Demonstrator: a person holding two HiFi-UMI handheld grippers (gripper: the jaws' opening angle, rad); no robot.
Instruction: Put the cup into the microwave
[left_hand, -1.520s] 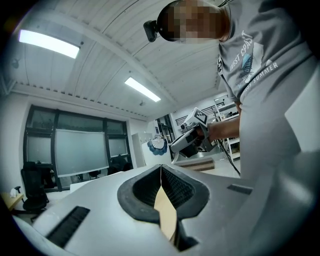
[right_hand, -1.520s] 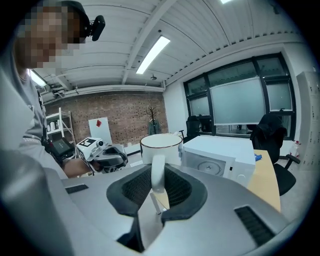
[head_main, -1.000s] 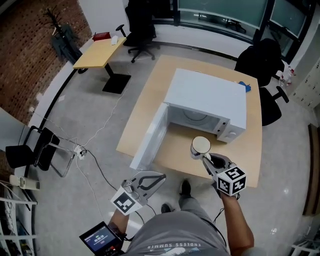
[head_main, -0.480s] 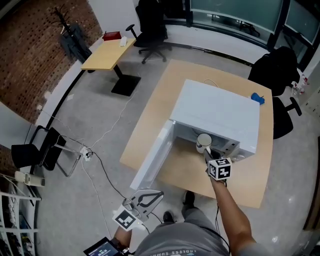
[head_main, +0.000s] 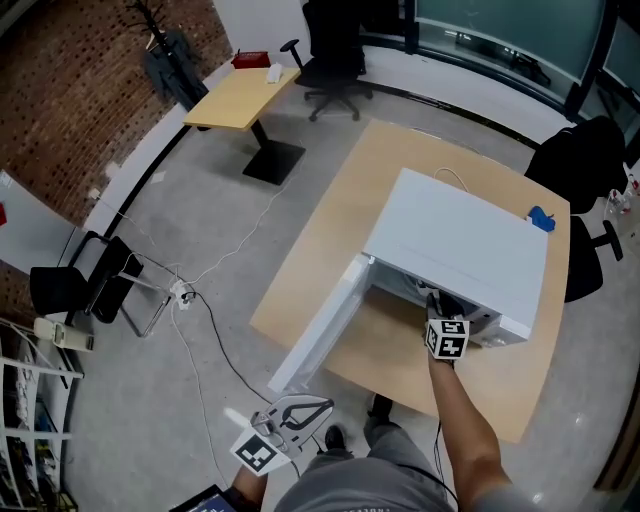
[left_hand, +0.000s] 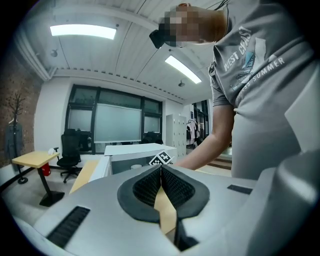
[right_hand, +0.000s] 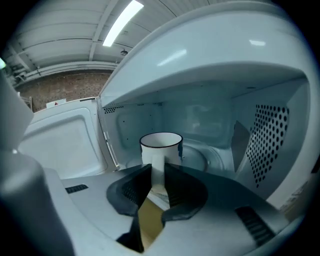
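The white cup with a dark rim stands upright inside the microwave, just above the glass turntable. My right gripper is shut on the cup, its jaws pinching the near side. In the head view the right gripper reaches into the oven's open front and the cup is hidden under the oven's top. The oven door hangs open to the left. My left gripper is held low near the person's waist, shut and empty, its pads meeting.
The microwave stands on a light wooden table. A perforated side wall is close on the right inside the oven, the open door on the left. Office chairs, a second desk and floor cables lie beyond.
My right gripper has carried the cup forward and down from over the table's front into the oven cavity, out of the head view. The left gripper has sunk slightly.
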